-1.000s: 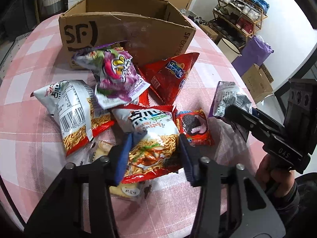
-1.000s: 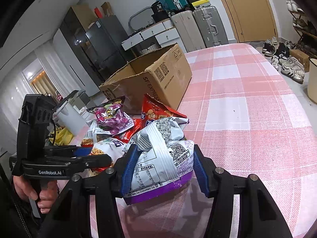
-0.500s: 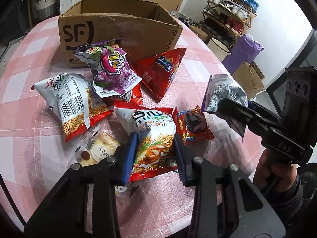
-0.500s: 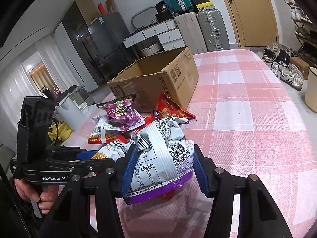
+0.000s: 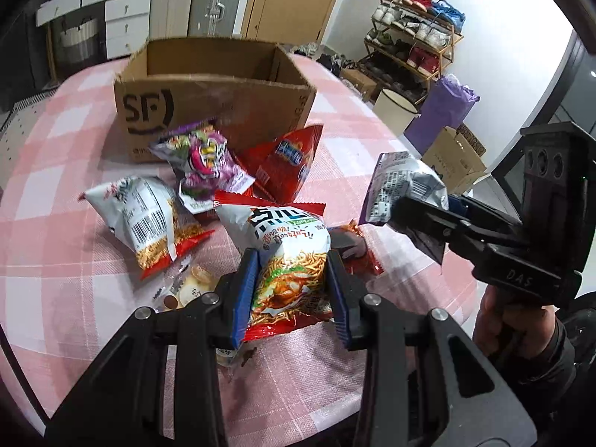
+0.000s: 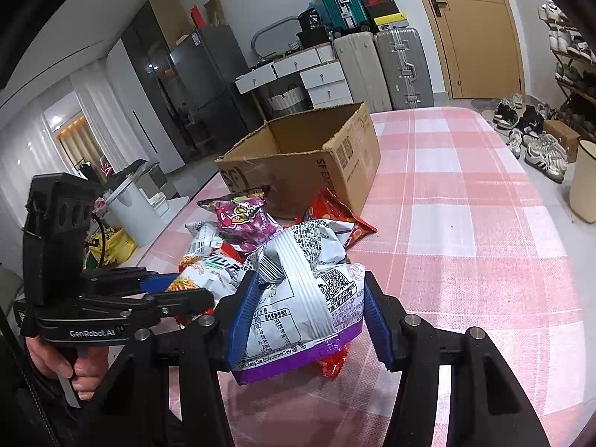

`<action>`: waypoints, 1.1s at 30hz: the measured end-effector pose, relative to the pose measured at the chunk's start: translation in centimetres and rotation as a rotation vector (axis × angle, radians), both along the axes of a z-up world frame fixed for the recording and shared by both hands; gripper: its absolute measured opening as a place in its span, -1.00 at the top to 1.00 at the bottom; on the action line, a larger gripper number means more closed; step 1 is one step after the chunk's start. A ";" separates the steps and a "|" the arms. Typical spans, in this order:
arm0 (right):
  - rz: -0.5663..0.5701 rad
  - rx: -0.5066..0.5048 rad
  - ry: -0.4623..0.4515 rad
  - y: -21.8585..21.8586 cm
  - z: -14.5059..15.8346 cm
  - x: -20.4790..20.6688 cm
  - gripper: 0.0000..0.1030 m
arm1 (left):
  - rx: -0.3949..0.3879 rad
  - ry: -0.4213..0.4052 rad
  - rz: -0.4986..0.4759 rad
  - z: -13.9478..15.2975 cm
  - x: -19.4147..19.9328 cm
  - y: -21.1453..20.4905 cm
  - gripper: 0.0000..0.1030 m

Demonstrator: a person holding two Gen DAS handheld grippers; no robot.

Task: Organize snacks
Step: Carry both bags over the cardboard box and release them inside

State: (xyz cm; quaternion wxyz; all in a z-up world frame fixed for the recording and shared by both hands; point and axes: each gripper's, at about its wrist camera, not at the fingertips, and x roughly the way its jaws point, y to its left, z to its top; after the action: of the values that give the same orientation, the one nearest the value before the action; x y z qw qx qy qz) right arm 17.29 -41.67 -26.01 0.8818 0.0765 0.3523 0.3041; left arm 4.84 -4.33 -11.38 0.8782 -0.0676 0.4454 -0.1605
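Note:
My left gripper [image 5: 292, 285] is shut on a white and red noodle-snack bag [image 5: 288, 257], held just above the pile. My right gripper [image 6: 303, 314] is shut on a silver and purple bag [image 6: 301, 290], lifted off the table; the left wrist view shows that bag [image 5: 404, 190] at the right. An open cardboard box [image 5: 216, 100] stands behind the pile, its inside bare as far as I see. On the cloth lie a purple bag [image 5: 205, 160], a red triangular bag [image 5: 287, 164], a second noodle bag [image 5: 149, 219], a cookie packet [image 5: 190, 287] and a small red packet [image 5: 359, 255].
The snacks lie on a round table under a pink checked cloth [image 6: 465, 231], whose edge curves close by on the right. A hand [image 5: 499, 320] holds the right gripper's handle. Beyond the table are a cream bin [image 5: 395, 108], a shoe rack [image 5: 413, 41] and suitcases [image 6: 402, 67].
The left jaws closed on the noodle-snack bag and lifted it off the pile. The right gripper rose a little with the silver and purple bag.

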 end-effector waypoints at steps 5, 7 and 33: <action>-0.001 0.025 -0.019 -0.2 1.2 -0.3 -0.06 | 0.014 -0.032 0.026 1.5 -0.4 1.0 0.36; -0.002 0.026 -0.031 -0.1 1.9 -0.5 -0.06 | 0.010 -0.047 0.037 2.1 -0.6 1.6 0.36; 0.090 0.074 -0.168 4.0 14.5 5.9 -0.06 | -0.006 -0.205 0.123 13.7 3.9 10.0 0.36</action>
State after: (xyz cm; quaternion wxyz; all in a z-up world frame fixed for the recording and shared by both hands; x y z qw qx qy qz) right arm 23.16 -37.70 -11.55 0.8902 0.0675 0.2687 0.3615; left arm 8.70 5.63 2.27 0.9271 -0.0806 0.3478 -0.1140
